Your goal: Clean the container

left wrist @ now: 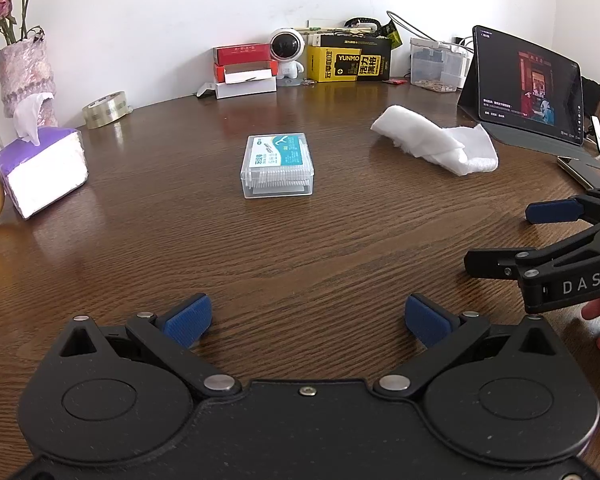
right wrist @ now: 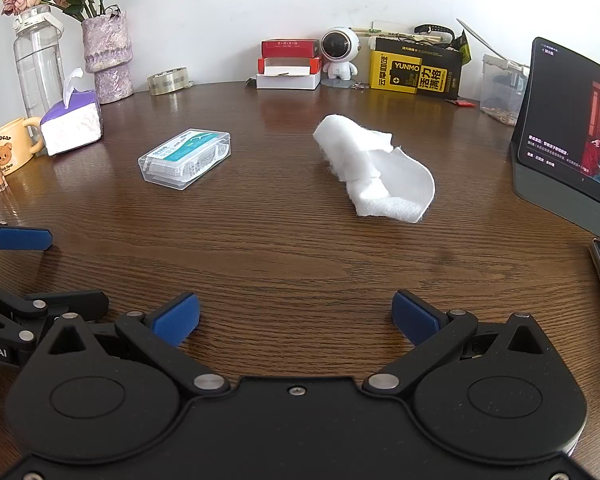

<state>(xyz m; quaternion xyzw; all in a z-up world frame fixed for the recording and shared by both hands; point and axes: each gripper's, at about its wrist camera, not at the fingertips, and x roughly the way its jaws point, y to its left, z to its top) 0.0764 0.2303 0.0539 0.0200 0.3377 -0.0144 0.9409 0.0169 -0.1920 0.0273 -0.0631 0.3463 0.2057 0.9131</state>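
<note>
A clear plastic container [left wrist: 277, 166] with a teal label, full of white floss picks, lies closed in the middle of the brown wooden table; it also shows in the right wrist view [right wrist: 185, 159]. A crumpled white cloth [left wrist: 436, 145] lies to its right, also seen in the right wrist view [right wrist: 374, 170]. My left gripper [left wrist: 308, 320] is open and empty, low over the table, well short of the container. My right gripper [right wrist: 295, 318] is open and empty, short of the cloth. In the left wrist view the right gripper [left wrist: 512, 236] enters at the right edge.
A purple tissue pack [left wrist: 42, 170], tape roll [left wrist: 105, 110] and flower vase [left wrist: 26, 74] stand at the left. Red-white boxes [left wrist: 244, 70], an astronaut figure [left wrist: 287, 56] and a yellow box [left wrist: 348, 62] line the back. A tablet [left wrist: 532, 86] stands at the right. A yellow mug [right wrist: 12, 145] sits far left.
</note>
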